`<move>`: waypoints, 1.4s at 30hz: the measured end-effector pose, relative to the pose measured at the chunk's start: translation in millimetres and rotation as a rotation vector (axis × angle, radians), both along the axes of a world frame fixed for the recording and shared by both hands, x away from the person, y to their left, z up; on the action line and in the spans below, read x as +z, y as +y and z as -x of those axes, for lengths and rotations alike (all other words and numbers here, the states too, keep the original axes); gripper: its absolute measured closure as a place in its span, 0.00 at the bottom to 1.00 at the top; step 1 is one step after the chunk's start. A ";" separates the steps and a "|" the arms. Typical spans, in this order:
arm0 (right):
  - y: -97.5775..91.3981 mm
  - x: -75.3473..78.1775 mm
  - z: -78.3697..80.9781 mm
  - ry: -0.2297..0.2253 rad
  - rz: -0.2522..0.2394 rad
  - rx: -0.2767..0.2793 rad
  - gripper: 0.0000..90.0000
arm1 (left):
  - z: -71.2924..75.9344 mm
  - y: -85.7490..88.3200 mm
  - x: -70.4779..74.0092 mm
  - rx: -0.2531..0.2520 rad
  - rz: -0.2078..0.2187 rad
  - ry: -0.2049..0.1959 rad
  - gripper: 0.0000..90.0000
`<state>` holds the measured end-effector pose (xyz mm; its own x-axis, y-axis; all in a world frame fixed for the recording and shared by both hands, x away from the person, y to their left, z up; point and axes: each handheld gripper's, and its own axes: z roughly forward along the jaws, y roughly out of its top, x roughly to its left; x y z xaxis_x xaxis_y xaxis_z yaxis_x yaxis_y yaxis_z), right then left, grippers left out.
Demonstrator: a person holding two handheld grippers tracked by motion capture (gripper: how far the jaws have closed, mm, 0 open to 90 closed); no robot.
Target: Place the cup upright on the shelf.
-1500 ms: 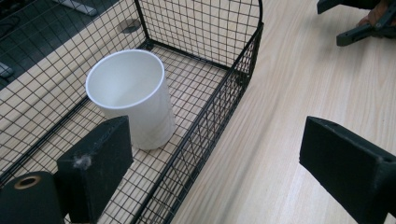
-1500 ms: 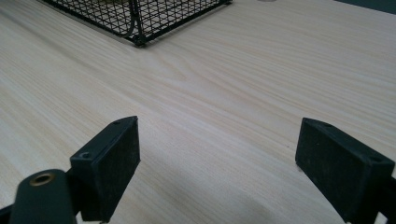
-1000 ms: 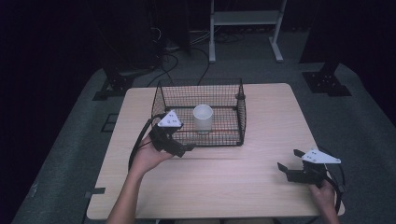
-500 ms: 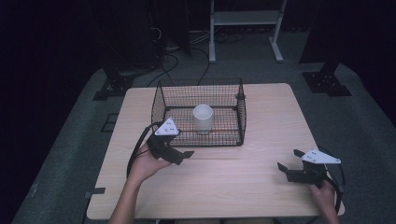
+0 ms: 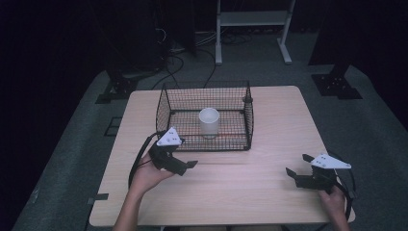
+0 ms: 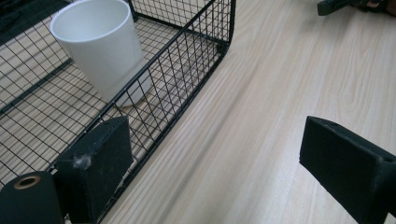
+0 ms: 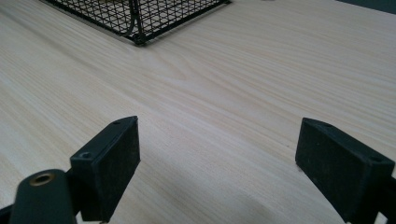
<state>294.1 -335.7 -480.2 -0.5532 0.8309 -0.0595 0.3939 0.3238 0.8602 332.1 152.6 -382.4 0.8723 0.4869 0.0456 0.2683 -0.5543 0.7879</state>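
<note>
A black wire basket (image 5: 204,118) stands on the pale wooden table (image 5: 240,187), its near wall between the left gripper (image 5: 185,166) and a white cup (image 5: 209,121) upright inside it. That gripper sits just outside the wall, jaws spread, empty. The right gripper (image 5: 294,176) rests well apart, jaws wide, grasping nothing.
</note>
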 end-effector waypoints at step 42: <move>0.0 0.0 0.0 -0.001 0.001 -0.005 0.15 | 32.5 22.8 -20.6 0.044 0.024 -0.012 0.10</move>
